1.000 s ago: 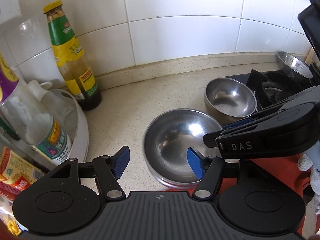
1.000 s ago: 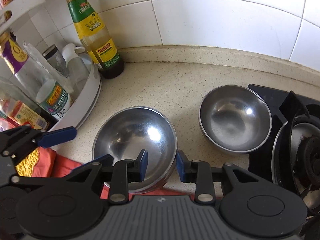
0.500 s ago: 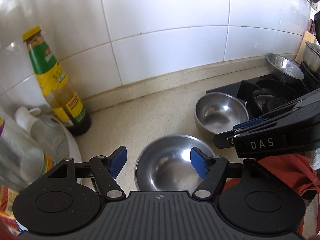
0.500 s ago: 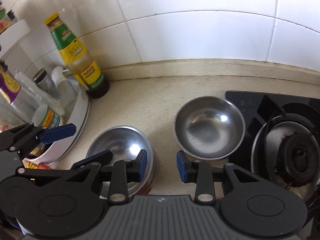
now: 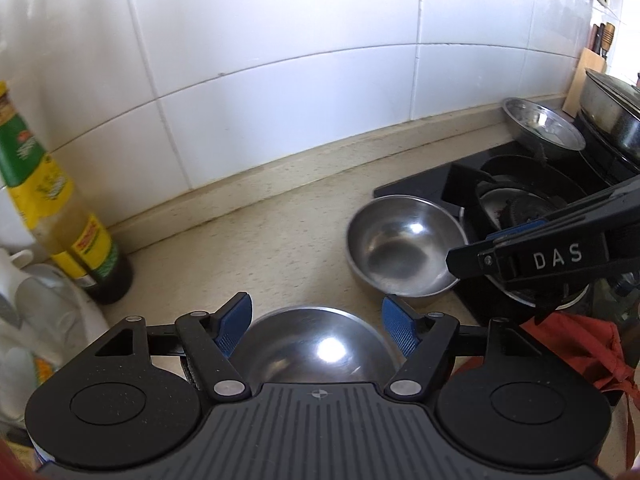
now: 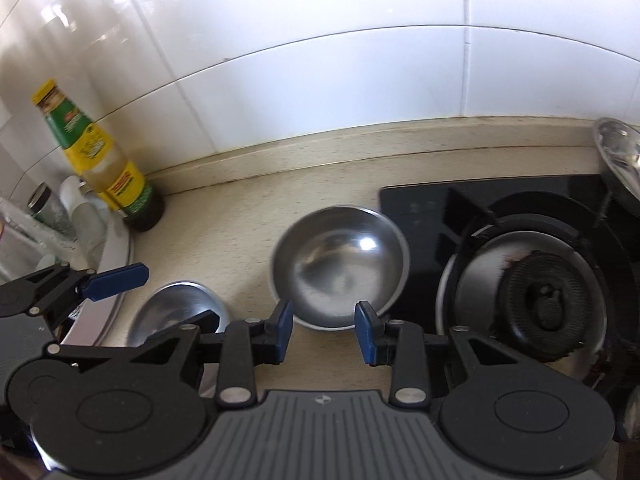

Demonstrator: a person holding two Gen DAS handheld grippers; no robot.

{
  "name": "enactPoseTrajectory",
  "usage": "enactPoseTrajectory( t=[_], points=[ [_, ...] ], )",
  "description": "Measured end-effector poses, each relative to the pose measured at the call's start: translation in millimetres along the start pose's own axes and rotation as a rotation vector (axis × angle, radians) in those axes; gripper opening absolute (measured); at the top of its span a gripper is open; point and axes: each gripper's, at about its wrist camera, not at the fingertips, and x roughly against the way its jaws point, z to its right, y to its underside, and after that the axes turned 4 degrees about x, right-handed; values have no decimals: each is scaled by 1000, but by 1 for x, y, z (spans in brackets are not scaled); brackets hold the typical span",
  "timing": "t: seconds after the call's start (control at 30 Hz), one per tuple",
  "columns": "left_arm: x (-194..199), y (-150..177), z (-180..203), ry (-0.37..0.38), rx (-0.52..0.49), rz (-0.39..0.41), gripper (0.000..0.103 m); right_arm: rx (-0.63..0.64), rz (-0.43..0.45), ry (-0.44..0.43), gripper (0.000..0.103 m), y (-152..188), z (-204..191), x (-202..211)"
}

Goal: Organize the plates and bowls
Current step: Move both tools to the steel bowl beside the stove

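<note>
My right gripper (image 6: 323, 329), jaws narrowly parted and empty, above a steel bowl (image 6: 340, 266) on the counter (image 6: 224, 216); second bowl (image 6: 176, 316) left, gas burner (image 6: 540, 300) right, sauce bottle (image 6: 100, 160) behind.

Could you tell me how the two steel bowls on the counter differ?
The near bowl sits under the left gripper; the far bowl sits against the stove. The near bowl shows whole in no view; the far bowl shows whole. Both are upright, empty, shiny steel.
</note>
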Motion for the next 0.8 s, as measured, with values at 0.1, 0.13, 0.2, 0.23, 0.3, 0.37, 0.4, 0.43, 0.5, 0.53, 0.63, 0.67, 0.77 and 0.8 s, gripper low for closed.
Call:
enactPoseTrajectory(
  t=[0.1, 0.13, 0.2, 0.23, 0.3, 0.37, 0.4, 0.43, 0.5, 0.53, 0.63, 0.67, 0.77, 0.8],
  points=[
    [-5, -4, 9, 6, -5, -3, 78, -10, 1, 11, 33, -2, 12, 1],
    [-7, -6, 12, 5, -8, -3, 79, -11, 2, 14, 33, -4, 16, 0],
    [-10, -11, 16, -2, -8, -2, 80, -12, 6, 13, 34, -7, 22, -1],
    [-13, -14, 18, -5, -4, -1, 81, -12, 6, 12, 34, -9, 26, -2],
    [-20, -20, 20, -12, 8, -12, 82, -11, 2, 12, 36, -14, 32, -7],
    [-31, -25, 23, -17, 17, -31, 82, -15, -4, 4, 36, -18, 39, -14],
    [-36, -28, 25, -23, 21, -40, 82, -17, -6, -1, 36, -20, 43, -17],
    [-41, -29, 27, -27, 25, -50, 82, -21, -9, -4, 37, -22, 46, -21],
    [-51, -32, 30, -30, 32, -70, 82, -27, -18, -13, 37, -26, 53, -30],
    [-57, -33, 32, -31, 33, -81, 82, -26, -25, -17, 37, -27, 55, -33],
    [-69, -35, 34, -34, 31, -105, 82, -22, -49, -21, 37, -30, 59, -46],
    [-73, -36, 34, -35, 32, -111, 82, -23, -57, -24, 37, -32, 60, -51],
    [-79, -38, 33, -31, 35, -123, 82, -23, -79, -33, 37, -35, 62, -62],
    [-81, -38, 32, -30, 35, -125, 82, -22, -83, -34, 37, -36, 62, -65]
  ],
)
